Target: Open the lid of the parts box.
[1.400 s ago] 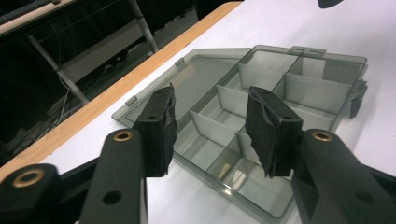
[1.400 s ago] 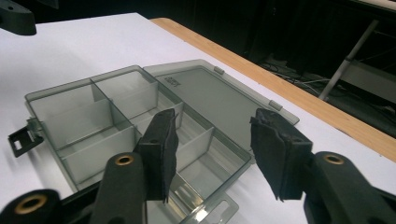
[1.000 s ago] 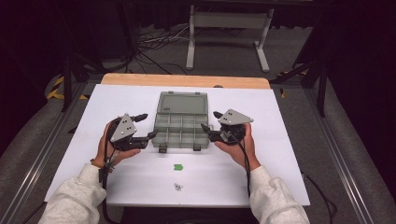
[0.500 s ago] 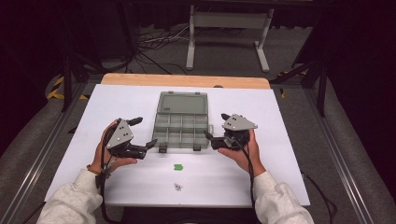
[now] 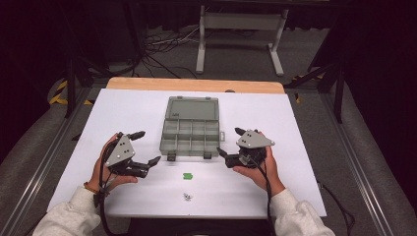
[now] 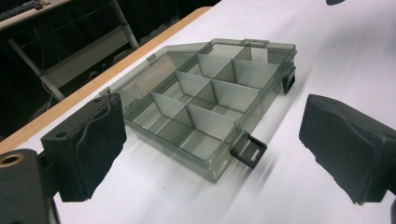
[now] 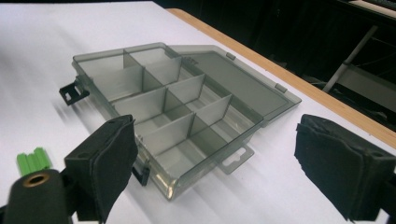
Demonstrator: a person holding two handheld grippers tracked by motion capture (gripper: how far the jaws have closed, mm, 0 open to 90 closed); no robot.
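black hand-held gripper jaws just opened wide, empty

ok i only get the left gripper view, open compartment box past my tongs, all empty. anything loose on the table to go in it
observer: yes, a small green piece lies on the white table just in front of the compartment box, not touching it.
operator: anything else down there
observer: some small grey bits nearer the person, too small to identify.
operator: and where's the other hand
observer: the right gripper sits off the box's front right corner. Its tongs have just been opening and nothing is between them.
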